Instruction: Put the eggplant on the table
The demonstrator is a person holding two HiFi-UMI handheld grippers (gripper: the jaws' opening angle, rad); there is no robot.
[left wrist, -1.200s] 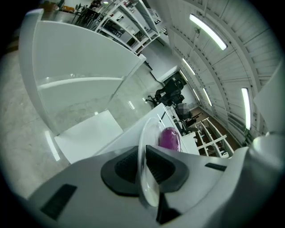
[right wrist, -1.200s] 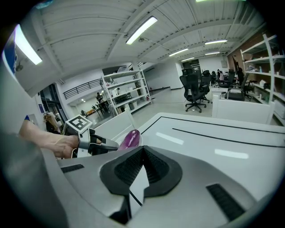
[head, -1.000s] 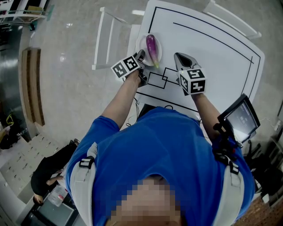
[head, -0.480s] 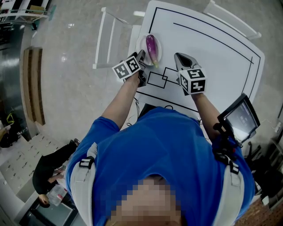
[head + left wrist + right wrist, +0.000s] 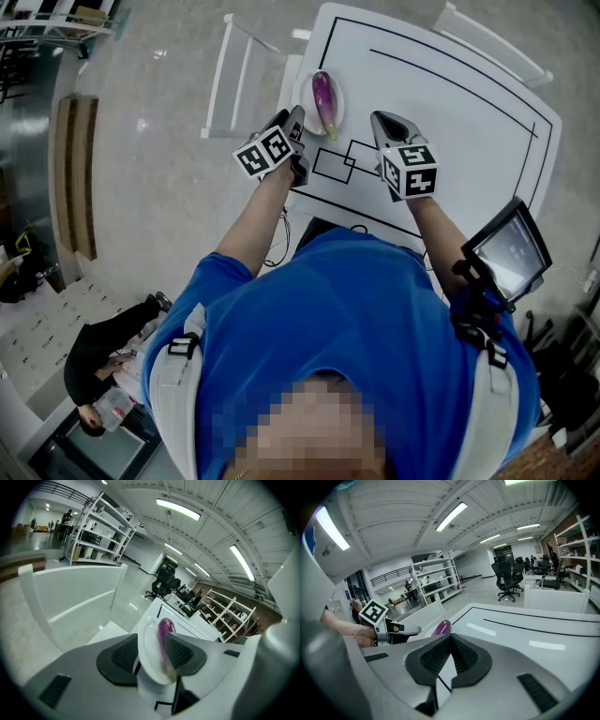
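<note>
A purple eggplant lies on a small white plate at the near left corner of the white table. My left gripper is just at the plate's near rim, open. In the left gripper view its jaws stand wide apart, with the plate and eggplant framed between them and not pressed. My right gripper hovers over the table to the right of the plate. Its pads meet with nothing in them. The right gripper view shows the eggplant tip and the left gripper.
Black rectangles are drawn on the table between the grippers. A white chair stands left of the table, another at the far side. A screen on a stand sits to my right.
The left gripper has rolled a little and its jaws have spread wider near the plate. The eggplant, plate and right gripper have stayed put.
</note>
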